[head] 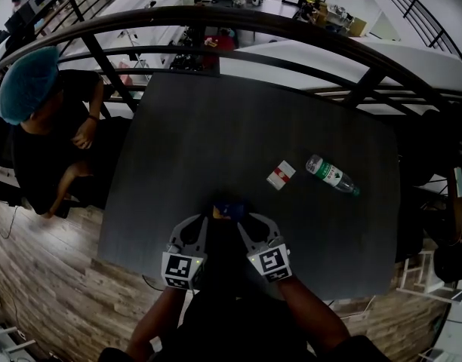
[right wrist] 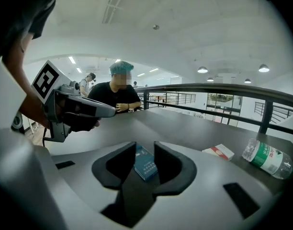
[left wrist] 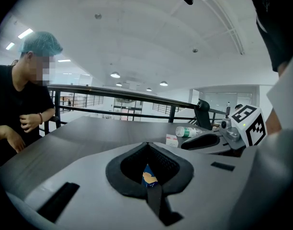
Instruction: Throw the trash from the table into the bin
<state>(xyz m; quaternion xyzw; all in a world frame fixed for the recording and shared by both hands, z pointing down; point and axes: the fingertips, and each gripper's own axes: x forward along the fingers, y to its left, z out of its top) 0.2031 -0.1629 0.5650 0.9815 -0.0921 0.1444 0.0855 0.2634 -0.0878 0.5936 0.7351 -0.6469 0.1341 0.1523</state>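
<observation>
At the 6 o'clock edge of the dark table we bring both tools to a small blue packet: the right gripper stands released, the packet lying between its parted jaws, while the left gripper is clenched tip to tip at the packet's 9 o'clock side, a blue-and-orange sliver showing behind its tips. A red-and-white box and a plastic bottle lie further up the table at 1 and 2 o'clock, a seated person in a teal cap leans at the table's 9 o'clock side, and a dark railing curves past 12 o'clock
</observation>
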